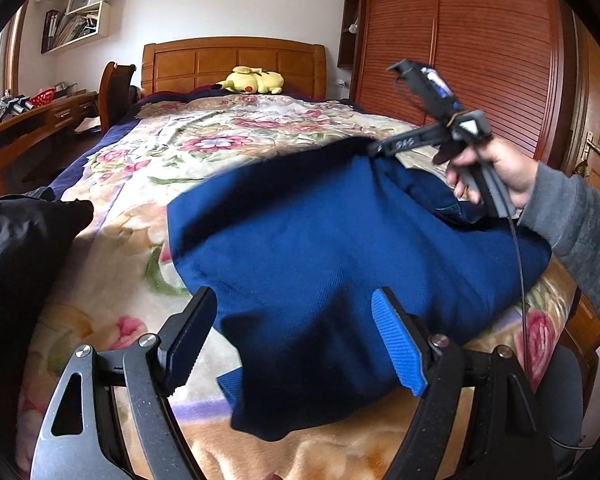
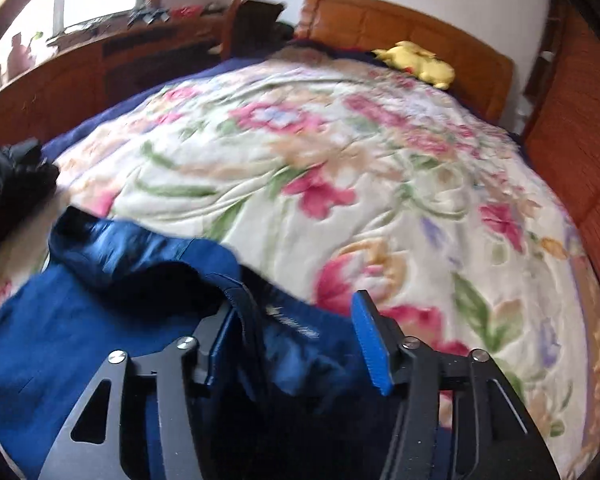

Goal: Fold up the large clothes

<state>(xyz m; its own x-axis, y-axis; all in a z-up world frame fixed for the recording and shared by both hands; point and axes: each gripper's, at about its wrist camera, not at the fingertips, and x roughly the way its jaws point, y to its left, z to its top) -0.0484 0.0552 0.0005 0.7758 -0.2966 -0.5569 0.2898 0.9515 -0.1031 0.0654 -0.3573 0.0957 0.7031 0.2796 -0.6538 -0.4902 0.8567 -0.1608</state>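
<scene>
A large dark blue garment [image 1: 340, 240] lies bunched on the floral bedspread [image 1: 204, 148] near the bed's foot. My left gripper [image 1: 296, 340] is open, its jaws spread over the garment's near edge, holding nothing. The right gripper [image 1: 380, 147] shows in the left wrist view at the garment's far right corner, where the cloth is lifted. In the right wrist view the right gripper [image 2: 296, 340] has its jaws open, with the blue garment [image 2: 100, 320] and its collar between and below them. The view is blurred.
A black garment [image 1: 24, 240] lies at the bed's left edge. A yellow plush toy [image 1: 252, 80] sits by the wooden headboard [image 1: 236, 60]. A wooden desk [image 1: 32, 120] and chair stand left of the bed, a wooden wardrobe [image 1: 460, 40] on the right.
</scene>
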